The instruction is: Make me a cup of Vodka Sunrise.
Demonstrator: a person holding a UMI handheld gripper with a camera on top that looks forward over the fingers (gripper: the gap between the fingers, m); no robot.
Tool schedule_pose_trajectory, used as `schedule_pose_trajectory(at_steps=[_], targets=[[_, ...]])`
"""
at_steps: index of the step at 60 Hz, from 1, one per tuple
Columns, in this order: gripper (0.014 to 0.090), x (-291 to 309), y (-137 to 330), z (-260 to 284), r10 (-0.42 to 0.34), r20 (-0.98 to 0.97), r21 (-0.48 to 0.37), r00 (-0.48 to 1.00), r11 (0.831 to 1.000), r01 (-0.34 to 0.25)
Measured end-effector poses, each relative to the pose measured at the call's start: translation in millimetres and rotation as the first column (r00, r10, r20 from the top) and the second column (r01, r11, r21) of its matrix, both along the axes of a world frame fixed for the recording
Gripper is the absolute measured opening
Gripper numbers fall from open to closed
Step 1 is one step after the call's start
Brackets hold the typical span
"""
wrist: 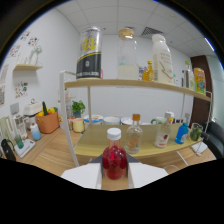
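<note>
Between tool [114, 176] fingers, unlabelled red bottle [114, 159]

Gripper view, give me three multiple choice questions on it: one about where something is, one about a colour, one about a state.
1. Where is the small round bottle of red liquid?
A. Between the gripper fingers
B. On the top shelf
C. Beside the orange pot

2. What colour is its cap?
A. Black
B. White
C. Green

3. How does the tall black and yellow can stand on the upper wooden shelf?
A. Lying flat
B. Upside down
C. Upright

Answers: 1 A, the white fingers flank it closely; 2 B, the cap shows white; 3 C, the can stands on its base, label reading upright.
</note>
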State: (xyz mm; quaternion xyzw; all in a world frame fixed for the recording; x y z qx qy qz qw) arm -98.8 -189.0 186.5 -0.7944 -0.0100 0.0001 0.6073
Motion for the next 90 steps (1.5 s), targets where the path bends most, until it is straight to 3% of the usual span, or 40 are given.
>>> schedule_pose_trajectory(at_steps=[12, 23, 32, 40, 46, 63, 70, 79, 84, 90], targets=[[0.0346, 41, -25, -30, -0.029, -0.081, -0.057, 0.996, 0.998, 0.025], [0.0346, 51, -24, -23, -0.102, -0.524, -0.095, 0.846, 0.994, 0.062], [0.0346, 51, -18, -2, -0.1, -0.849, -0.081, 0.518, 0.995, 0.058], [0.0345, 56, -14, 11, -0.072, -0.986, -0.064, 0.152, 0.996, 0.059], [0.0344, 56, -13, 23, -0.049, -0.995, -0.052, -0.084, 0.998, 0.042], [0.0344, 82, -13, 32, 0.008, -0.804, -0.048, -0.594, 0.996, 0.078], [0.0343, 79, -14, 31, 0.0, -0.775, -0.048, -0.632, 0.997, 0.058], [0.0346, 75, -16, 28, -0.019, -0.824, -0.06, -0.567, 0.997, 0.054], [0.0346, 72, -17, 35, -0.019, -0.906, -0.051, -0.424, 0.997, 0.065], [0.0345, 64, -20, 47, -0.01, -0.992, -0.017, -0.125, 0.998, 0.057]])
